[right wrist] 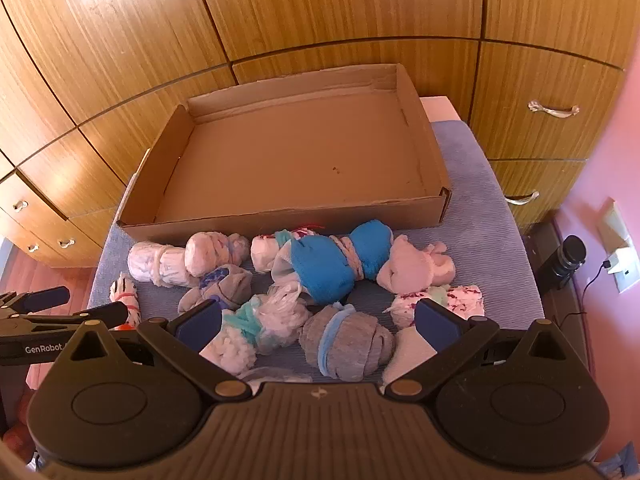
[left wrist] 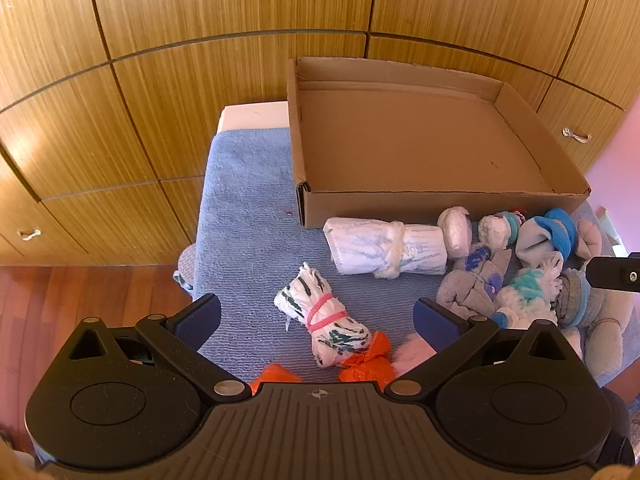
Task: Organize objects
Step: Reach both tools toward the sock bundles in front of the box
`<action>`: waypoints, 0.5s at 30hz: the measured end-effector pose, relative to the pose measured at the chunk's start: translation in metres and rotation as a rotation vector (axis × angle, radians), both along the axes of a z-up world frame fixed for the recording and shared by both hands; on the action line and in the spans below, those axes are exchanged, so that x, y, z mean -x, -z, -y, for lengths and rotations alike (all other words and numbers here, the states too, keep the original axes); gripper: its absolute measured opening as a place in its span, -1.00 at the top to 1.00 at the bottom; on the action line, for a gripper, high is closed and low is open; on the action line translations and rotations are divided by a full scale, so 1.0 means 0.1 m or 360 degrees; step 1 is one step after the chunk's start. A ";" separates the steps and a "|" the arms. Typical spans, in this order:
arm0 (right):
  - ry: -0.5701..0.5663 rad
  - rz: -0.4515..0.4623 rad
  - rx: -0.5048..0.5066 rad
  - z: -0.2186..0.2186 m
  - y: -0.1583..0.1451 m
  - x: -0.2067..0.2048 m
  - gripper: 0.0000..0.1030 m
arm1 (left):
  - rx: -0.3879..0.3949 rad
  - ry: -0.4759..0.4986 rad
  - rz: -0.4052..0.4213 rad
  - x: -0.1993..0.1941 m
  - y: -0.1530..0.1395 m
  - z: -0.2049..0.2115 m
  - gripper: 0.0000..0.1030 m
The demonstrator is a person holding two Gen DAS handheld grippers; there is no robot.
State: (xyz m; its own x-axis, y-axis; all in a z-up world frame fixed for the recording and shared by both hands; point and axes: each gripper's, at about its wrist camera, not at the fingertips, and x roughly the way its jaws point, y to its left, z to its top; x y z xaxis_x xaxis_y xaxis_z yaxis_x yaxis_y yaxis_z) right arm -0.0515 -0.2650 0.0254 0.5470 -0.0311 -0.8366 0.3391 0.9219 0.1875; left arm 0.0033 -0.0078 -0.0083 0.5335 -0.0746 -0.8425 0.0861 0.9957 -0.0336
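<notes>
An empty cardboard box stands on a blue towel. Several tied sock bundles lie in front of it. My left gripper is open above a white bundle with green marks and a pink band; orange bundles lie just below it. A long white roll lies by the box. My right gripper is open above a grey bundle with a blue band. A blue bundle, a pink one and a white-teal one lie around it.
Wooden cabinet fronts with metal handles stand behind the table. A white table edge shows past the towel. A wood floor lies to the left. A pink wall with a socket is at the right.
</notes>
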 end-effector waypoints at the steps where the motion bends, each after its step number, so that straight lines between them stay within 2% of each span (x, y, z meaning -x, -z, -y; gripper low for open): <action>1: 0.0002 0.0002 -0.0001 0.00 -0.01 0.01 -0.99 | 0.0000 0.0001 0.0001 0.00 0.00 0.00 -0.99; 15: 0.0034 0.0042 0.0063 -0.03 -0.02 0.03 -0.99 | -0.0002 0.0015 0.0013 0.02 0.01 0.01 -0.99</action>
State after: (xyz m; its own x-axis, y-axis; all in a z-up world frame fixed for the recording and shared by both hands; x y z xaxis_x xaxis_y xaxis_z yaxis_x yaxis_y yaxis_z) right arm -0.0542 -0.2618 0.0274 0.5679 -0.0756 -0.8196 0.3540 0.9214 0.1603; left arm 0.0013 -0.0088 -0.0090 0.5397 -0.0784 -0.8382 0.0958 0.9949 -0.0314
